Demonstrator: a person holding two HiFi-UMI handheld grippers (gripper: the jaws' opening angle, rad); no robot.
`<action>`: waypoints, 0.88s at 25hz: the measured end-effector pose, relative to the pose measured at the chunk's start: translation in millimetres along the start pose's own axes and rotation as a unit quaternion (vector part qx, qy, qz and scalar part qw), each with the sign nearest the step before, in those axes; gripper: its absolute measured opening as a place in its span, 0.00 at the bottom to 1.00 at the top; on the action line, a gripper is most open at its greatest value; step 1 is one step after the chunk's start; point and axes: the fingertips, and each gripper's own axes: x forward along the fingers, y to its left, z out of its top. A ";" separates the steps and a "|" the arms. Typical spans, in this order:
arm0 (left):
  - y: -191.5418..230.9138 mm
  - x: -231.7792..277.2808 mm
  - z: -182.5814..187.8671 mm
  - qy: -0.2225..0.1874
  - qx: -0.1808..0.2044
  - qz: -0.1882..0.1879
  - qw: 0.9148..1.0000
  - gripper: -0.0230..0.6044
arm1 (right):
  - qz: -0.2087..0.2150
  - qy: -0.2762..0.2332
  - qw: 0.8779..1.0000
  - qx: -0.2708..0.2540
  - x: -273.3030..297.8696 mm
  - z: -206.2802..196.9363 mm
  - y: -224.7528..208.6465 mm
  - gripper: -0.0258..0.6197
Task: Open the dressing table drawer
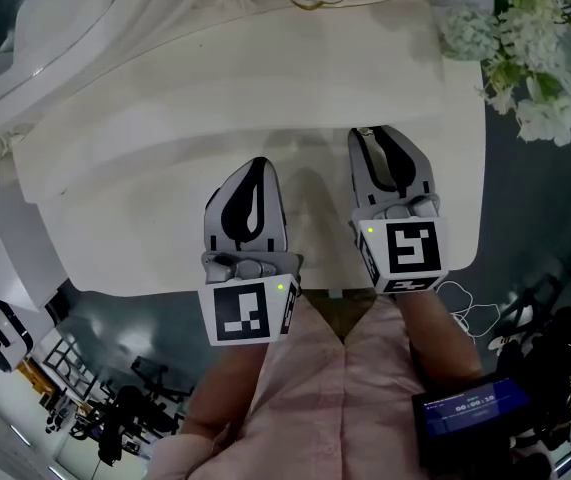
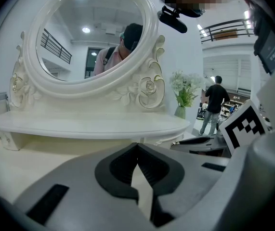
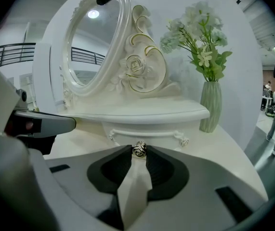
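The white dressing table [image 1: 115, 228] has a small drawer [image 3: 149, 134] under its raised shelf, with a metal rose-shaped knob [image 3: 139, 148] in the middle of its front. My right gripper [image 3: 139, 154] reaches up to the drawer front, and its two fingertips press on the knob from either side. In the head view the right gripper [image 1: 370, 134] has its tips at the shelf's edge, and the drawer is hidden under the shelf. My left gripper [image 1: 258, 166] hovers over the table top to the left, shut with nothing in it [image 2: 137, 146].
An oval mirror [image 2: 91, 32] in a carved frame stands on the shelf [image 3: 142, 112]. A green vase of white flowers [image 3: 210, 105] stands at the table's right end. A person [image 2: 213, 105] stands far off in the room. A white cable [image 1: 465, 308] hangs at the table's near right edge.
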 end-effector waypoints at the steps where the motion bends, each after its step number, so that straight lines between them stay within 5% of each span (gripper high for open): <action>1: -0.3 -0.4 0.0 0.000 0.000 0.000 1.000 0.07 | 0.000 0.000 1.000 0.000 -0.6 -0.5 0.3 0.20; 22: -4.0 -11.2 -1.2 -0.005 0.004 -0.001 1.000 0.07 | -0.002 0.003 1.000 0.002 -12.1 -9.0 5.2 0.20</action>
